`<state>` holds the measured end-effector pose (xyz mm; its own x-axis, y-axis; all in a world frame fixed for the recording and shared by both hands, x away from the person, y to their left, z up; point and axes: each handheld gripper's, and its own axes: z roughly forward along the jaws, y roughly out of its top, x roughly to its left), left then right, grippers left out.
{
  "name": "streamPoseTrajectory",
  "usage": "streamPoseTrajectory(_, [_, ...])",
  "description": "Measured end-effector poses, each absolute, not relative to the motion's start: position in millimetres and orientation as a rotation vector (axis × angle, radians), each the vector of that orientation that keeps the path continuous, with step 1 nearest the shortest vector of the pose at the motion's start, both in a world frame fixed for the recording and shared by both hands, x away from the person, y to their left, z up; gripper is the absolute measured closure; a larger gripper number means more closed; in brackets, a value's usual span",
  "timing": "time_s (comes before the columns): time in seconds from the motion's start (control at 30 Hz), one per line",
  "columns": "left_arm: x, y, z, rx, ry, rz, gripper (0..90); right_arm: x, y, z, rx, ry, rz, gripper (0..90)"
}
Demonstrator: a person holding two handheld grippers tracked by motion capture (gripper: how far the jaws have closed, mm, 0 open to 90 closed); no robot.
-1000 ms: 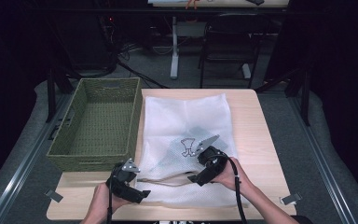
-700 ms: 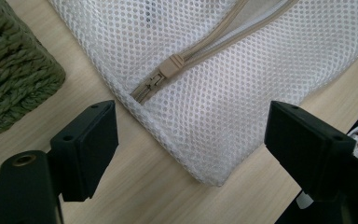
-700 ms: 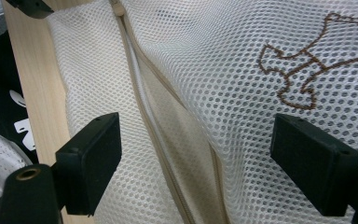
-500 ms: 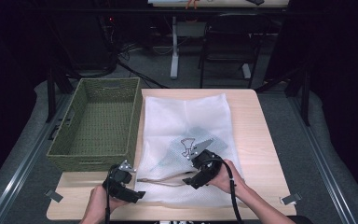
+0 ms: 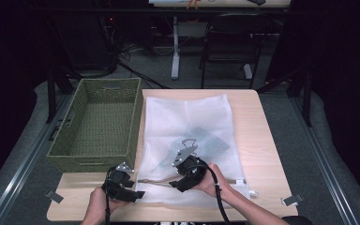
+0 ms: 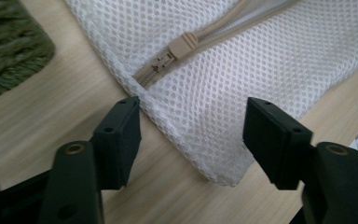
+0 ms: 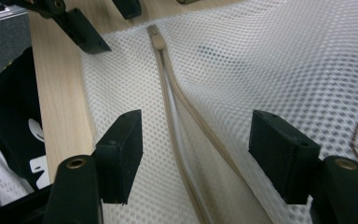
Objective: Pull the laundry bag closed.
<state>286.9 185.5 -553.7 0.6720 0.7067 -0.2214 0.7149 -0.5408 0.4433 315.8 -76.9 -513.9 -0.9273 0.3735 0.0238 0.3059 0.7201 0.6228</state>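
Mesh bag [image 5: 187, 140] lies flat on the tabletop [image 5: 258, 140], just right of the woven basket [image 5: 98, 124]. Its zipper [image 7: 182, 116] runs along the near edge, long axis left to right, the slider [image 6: 184, 45] at the left end. Left tongs [image 6: 191, 130] straddle the bag's near left corner, nearer the slider, part open, gripping nothing. Right tongs [image 7: 196, 154] straddle the parted zipper, also part open. Both have just been closing.
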Motion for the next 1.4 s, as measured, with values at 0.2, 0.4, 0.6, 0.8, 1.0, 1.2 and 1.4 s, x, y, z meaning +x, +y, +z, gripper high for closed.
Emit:
streamPoseTrajectory(0.2, [289, 184, -558, 2.381, 1.123, 0.012, 51.0, 318, -54, -524, 0.508, 2.853, 0.968, 45.9])
streamPoseTrajectory(0.4, [288, 186, -559, 2.375, 1.115, 0.056, 64.3, 323, -31, -530, 0.475, 2.850, 0.994, 54.9])
streamPoseTrajectory(0.6, [288, 183, -559, 2.397, 1.085, 0.073, 79.9, 325, -7, -540, 0.432, 2.851, 0.983, 62.3])
streamPoseTrajectory(0.8, [290, 185, -560, 2.388, 1.083, 0.048, 84.7, 332, 10, -553, 0.424, 2.866, 0.962, 68.6])
streamPoseTrajectory(1.0, [292, 187, -558, 2.363, 1.095, 0.025, 85.2, 335, 17, -561, 0.433, 2.905, 0.953, 74.6])
streamPoseTrajectory(1.2, [293, 190, -554, 2.344, 1.104, 0.029, 84.3, 335, 18, -561, 0.419, 2.907, 0.961, 81.1])
streamPoseTrajectory(1.4, [293, 194, -549, 2.306, 1.123, 0.022, 75.4, 331, 18, -556, 0.394, 2.874, 0.960, 81.5])
